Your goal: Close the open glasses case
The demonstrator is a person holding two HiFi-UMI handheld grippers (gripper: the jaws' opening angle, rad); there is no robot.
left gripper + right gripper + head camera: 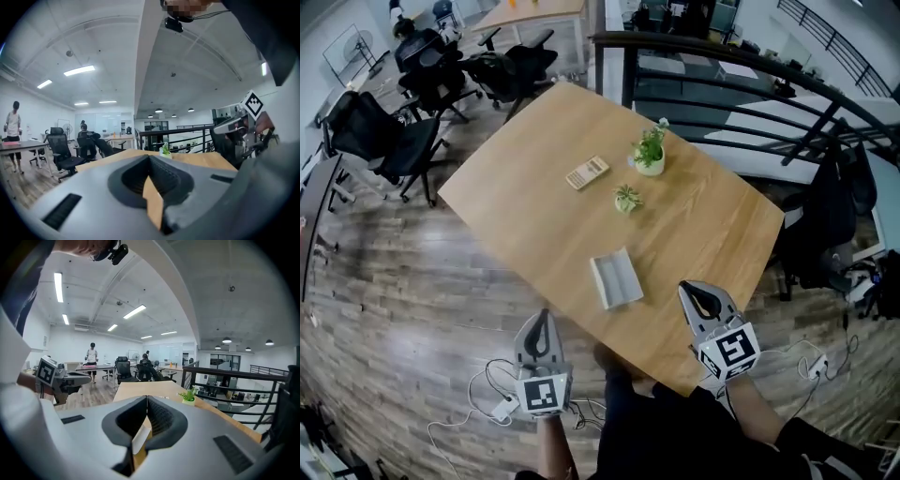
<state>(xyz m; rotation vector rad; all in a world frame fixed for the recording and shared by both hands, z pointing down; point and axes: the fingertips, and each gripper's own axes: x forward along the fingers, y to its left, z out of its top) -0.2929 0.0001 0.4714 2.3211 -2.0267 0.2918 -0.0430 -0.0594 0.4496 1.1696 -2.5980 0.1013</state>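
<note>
The broad light-wood rectangular table (534, 206) carries the open pale grey glasses case (616, 278) close to its near edge, long axis running away from the person. The right gripper (686, 288) hangs over that table edge with jaws pressed together and empty. The left gripper (542, 317) sits just off the edge, also closed on nothing. The case lies ahead, between them, seemingly slightly nearer the right.

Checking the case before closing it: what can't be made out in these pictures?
Head view: glasses case too small to show its contents or hinge side.
Left gripper view: glasses case hidden behind the left gripper.
Right gripper view: glasses case hidden behind the right gripper.
Head view: beige flat object too small to identify.
</note>
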